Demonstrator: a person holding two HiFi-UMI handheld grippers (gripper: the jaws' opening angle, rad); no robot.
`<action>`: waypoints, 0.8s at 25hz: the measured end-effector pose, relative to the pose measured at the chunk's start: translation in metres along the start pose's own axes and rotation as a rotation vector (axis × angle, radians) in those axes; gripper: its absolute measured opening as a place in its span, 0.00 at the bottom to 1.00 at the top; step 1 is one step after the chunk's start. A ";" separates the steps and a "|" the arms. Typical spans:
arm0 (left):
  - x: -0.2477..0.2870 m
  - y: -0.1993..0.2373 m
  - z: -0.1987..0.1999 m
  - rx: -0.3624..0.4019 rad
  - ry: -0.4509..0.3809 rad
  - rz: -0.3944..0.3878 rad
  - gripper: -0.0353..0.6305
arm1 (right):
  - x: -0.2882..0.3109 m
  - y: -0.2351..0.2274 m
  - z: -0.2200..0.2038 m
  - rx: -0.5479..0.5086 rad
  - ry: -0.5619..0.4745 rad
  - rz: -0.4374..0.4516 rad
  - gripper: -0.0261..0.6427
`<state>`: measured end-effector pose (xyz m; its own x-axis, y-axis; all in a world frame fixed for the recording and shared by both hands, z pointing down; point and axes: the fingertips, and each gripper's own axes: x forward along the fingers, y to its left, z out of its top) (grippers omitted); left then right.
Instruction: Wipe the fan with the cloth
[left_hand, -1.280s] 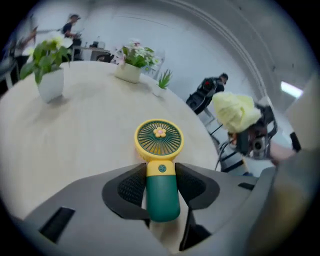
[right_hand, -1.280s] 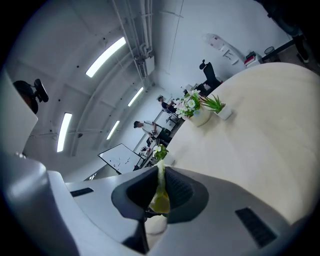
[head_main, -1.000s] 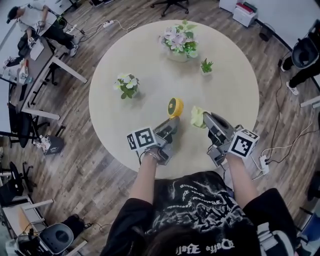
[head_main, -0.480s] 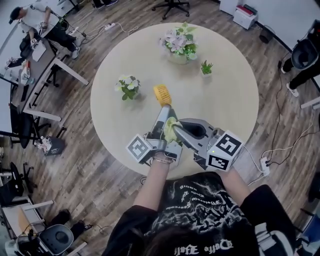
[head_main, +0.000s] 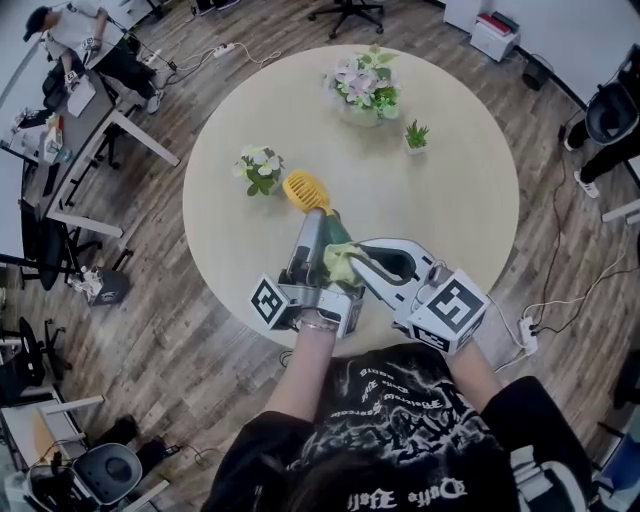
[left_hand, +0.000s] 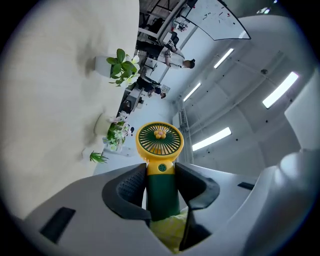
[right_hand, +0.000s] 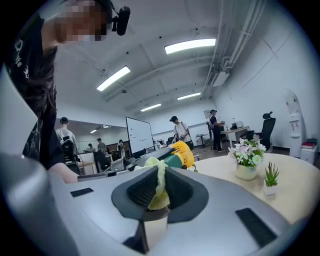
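Round pale table (head_main: 450, 200) in an open office: a fan is being held over it for wiping.

Fan (head_main: 310, 200) is hanging over the table's near-left part, long axis running near to far-left, yellow grille pointing away and slightly upward. Left gripper (left_hand: 160, 181) is clamping the green handle, jaws partway apart. Right gripper (right_hand: 158, 184) is pinching the yellow-green cloth (head_main: 340, 262), jaws nearly together, against the handle's near end. Wiping seems barely begun, and the grille looks untouched.
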<state>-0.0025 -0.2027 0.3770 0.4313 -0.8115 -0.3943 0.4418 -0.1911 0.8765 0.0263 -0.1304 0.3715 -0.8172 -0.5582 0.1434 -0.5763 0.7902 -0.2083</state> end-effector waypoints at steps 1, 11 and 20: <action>0.001 -0.002 -0.001 -0.014 0.007 -0.015 0.35 | -0.002 -0.001 0.002 0.006 -0.010 -0.002 0.11; 0.008 -0.026 -0.019 -0.161 0.086 -0.166 0.35 | -0.025 -0.014 0.032 0.151 -0.219 -0.029 0.11; 0.015 -0.039 -0.044 -0.161 0.188 -0.185 0.35 | -0.034 -0.040 0.061 0.280 -0.406 -0.120 0.11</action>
<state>0.0216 -0.1827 0.3251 0.4628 -0.6520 -0.6005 0.6389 -0.2242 0.7359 0.0771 -0.1581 0.3160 -0.6463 -0.7381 -0.1935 -0.5977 0.6473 -0.4731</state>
